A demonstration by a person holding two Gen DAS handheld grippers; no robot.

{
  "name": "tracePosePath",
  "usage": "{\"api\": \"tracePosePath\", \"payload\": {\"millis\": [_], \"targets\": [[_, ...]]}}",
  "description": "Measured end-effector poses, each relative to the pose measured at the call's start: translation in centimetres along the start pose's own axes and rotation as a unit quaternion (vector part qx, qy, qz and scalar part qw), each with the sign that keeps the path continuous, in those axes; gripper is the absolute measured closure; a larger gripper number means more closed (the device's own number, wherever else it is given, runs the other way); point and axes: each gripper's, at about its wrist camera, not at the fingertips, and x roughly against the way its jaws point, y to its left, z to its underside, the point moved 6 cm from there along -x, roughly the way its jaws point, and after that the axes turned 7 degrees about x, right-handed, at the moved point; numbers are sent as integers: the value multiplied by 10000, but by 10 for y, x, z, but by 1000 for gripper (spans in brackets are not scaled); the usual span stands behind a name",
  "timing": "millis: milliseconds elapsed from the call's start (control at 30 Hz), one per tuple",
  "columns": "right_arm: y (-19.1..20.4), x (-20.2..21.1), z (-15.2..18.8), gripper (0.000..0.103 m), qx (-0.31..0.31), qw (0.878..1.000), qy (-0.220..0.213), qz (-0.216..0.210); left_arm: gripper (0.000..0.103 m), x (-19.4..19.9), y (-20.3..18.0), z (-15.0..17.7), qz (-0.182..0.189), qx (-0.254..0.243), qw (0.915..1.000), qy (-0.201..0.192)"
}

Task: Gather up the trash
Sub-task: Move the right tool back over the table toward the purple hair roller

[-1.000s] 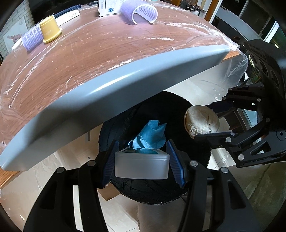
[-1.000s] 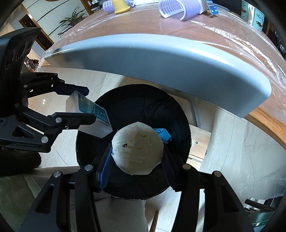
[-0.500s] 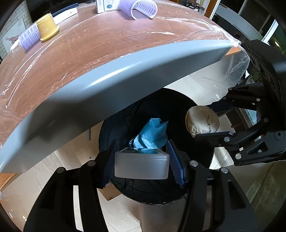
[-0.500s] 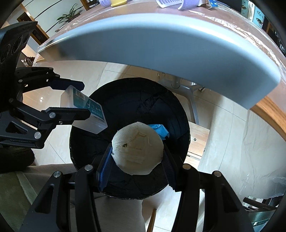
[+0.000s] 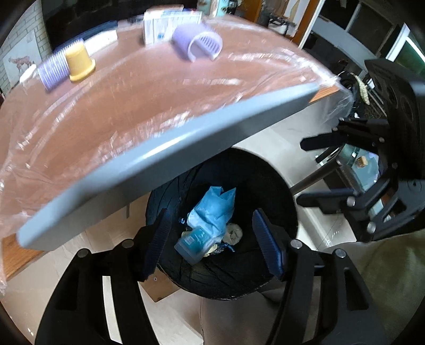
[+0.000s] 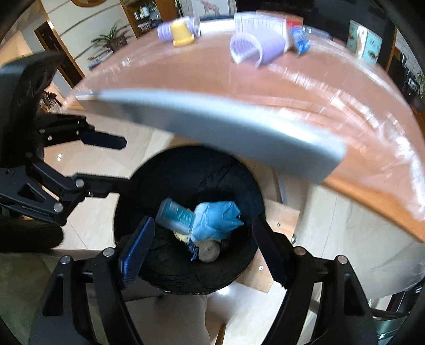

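Both grippers are held over a black-lined bin beside the table edge. At the left, the left gripper is seen with its jaws just opened and nothing between the pads; the clear plastic box is shown lying inside the bin, against a blue glove. At the right, the right gripper is likewise shown with jaws just spread wide and empty; the crumpled paper ball is seen at the bottom of the bin, beside the glove and box. This drop is therefore judged complete. Further back on the table, lavender hair rollers, a yellow cup and a printed carton are left standing. Whether any of these counts as trash cannot be told; if so, further collection is judged to remain.
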Motion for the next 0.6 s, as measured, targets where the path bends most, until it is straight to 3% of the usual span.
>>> {"api": "tracePosePath", "payload": {"millis": [100, 167, 233, 267, 400, 467, 600], "targets": [[-4, 29, -18, 24, 108, 9991, -378, 129, 38, 25, -9, -10, 194, -126, 9994, -274], [-9, 47, -34, 17, 175, 9970, -675, 327, 29, 46, -13, -19, 232, -206, 9981, -538], [-19, 60, -53, 14, 166, 9941, -905, 582, 12, 67, -7, -33, 17, -190, 9957, -908], [-25, 63, -60, 12, 151, 9929, -958, 689, 10, 76, 0, -44, -190, -85, 9934, -1129], [-56, 59, -95, 11, -238, 9877, -1072, 1109, 9, 80, 41, -80, -853, 427, 9844, -1481], [-67, 50, -110, 11, -646, 9869, -1113, 974, 9, 77, 58, -94, -1124, 603, 9795, -1557], [-76, 22, -131, 11, -1071, 9855, -995, 866, 9, 58, 82, -117, -1321, 821, 9763, -1503]]}}
